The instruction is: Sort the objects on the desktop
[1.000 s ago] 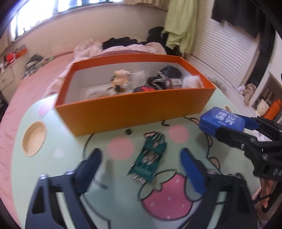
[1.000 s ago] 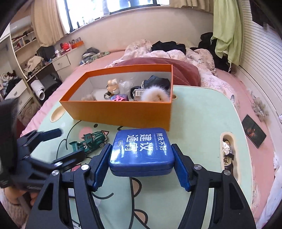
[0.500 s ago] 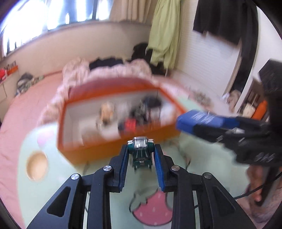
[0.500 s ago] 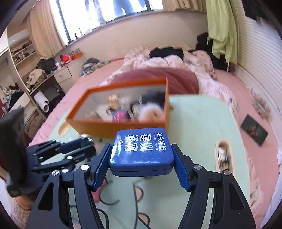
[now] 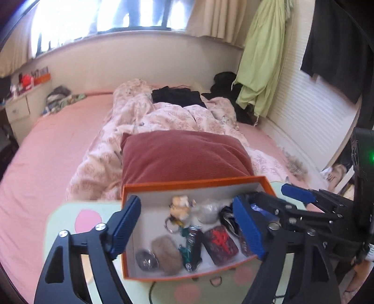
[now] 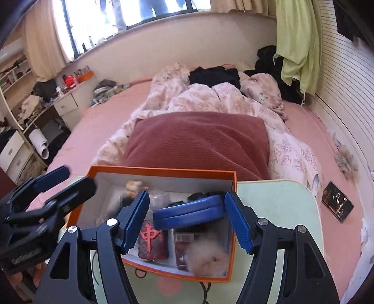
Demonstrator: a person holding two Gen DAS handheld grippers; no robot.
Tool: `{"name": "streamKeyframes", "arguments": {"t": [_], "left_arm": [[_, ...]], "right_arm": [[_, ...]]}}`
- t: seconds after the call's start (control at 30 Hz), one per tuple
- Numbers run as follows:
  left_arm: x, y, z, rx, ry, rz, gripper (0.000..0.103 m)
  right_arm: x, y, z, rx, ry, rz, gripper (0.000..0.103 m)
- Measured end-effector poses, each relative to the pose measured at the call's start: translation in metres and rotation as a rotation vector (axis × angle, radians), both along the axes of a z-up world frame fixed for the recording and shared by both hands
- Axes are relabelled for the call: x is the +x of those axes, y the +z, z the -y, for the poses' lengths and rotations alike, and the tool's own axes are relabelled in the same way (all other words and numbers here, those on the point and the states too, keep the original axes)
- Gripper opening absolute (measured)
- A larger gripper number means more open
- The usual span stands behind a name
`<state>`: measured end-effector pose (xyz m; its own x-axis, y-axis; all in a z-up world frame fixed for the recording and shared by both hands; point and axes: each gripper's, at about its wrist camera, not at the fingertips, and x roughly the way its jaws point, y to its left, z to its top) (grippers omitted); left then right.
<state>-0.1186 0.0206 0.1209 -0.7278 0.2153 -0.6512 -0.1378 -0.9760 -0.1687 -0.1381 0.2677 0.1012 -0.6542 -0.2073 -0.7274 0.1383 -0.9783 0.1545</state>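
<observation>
Hiding part of the orange box (image 6: pixel 161 171), the right gripper (image 6: pixel 187 218) grasps a blue tin (image 6: pixel 189 214); left gripper (image 5: pixel 187 230) jaws opening, empty.

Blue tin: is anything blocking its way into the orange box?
No lid or wall blocks it. The blue tin, in the right hand-held gripper, is over the open orange box. It would probably land on the red tile and fluffy ball inside.

Strong daylight pours in from the window (image 5: pixel 105 21) behind the bed (image 5: pixel 46 145), so you see it washed out to white. Straight lines bend near the dark round corners. Below the bed, the orange box (image 6: pixel 149 171) looks a bit smeared and fuzzy.
</observation>
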Motion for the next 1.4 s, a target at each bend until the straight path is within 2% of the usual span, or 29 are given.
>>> {"name": "streamKeyframes", "arguments": {"t": [0.13, 0.27, 0.33, 0.53, 0.6, 0.67, 0.77, 0.83, 0.9, 1.07, 1.4], "left_arm": [[0.032, -0.013, 0.001, 0.000, -0.002, 0.050, 0.088], [0.072, -0.039, -0.002, 0.004, -0.011, 0.082, 0.095], [0.087, -0.060, -0.005, 0.002, -0.023, 0.122, 0.095], [0.109, -0.106, -0.012, -0.042, 0.008, 0.223, 0.096], [0.108, -0.116, -0.009, -0.048, 0.038, 0.250, 0.099], [0.109, -0.120, -0.009, -0.093, 0.071, 0.250, 0.103], [0.110, -0.125, -0.017, -0.190, 0.068, 0.247, 0.103], [0.111, -0.125, -0.015, -0.179, 0.072, 0.243, 0.103], [0.111, -0.126, -0.012, -0.176, 0.082, 0.236, 0.103], [0.112, -0.125, -0.009, -0.174, 0.103, 0.226, 0.103], [0.107, -0.126, -0.003, -0.172, 0.108, 0.219, 0.103]], "right_arm": [[0.035, 0.003, 0.001, 0.006, 0.013, -0.040, 0.068], [0.082, -0.006, -0.004, -0.010, 0.006, -0.045, 0.079], [0.098, -0.020, -0.007, -0.012, -0.008, -0.018, 0.081], [0.121, -0.080, -0.016, -0.054, -0.008, 0.185, 0.081], [0.124, -0.084, -0.015, -0.016, -0.012, 0.166, 0.081], [0.126, -0.086, -0.016, 0.023, -0.044, 0.159, 0.081], [0.137, -0.087, -0.016, 0.010, -0.059, 0.134, 0.089], [0.143, -0.089, -0.012, 0.045, -0.041, 0.116, 0.091], [0.141, -0.091, -0.006, 0.070, -0.017, 0.113, 0.103], [0.144, -0.097, 0.006, 0.150, -0.009, 0.102, 0.103], [0.149, -0.098, 0.013, 0.182, -0.005, 0.094, 0.103]]}}
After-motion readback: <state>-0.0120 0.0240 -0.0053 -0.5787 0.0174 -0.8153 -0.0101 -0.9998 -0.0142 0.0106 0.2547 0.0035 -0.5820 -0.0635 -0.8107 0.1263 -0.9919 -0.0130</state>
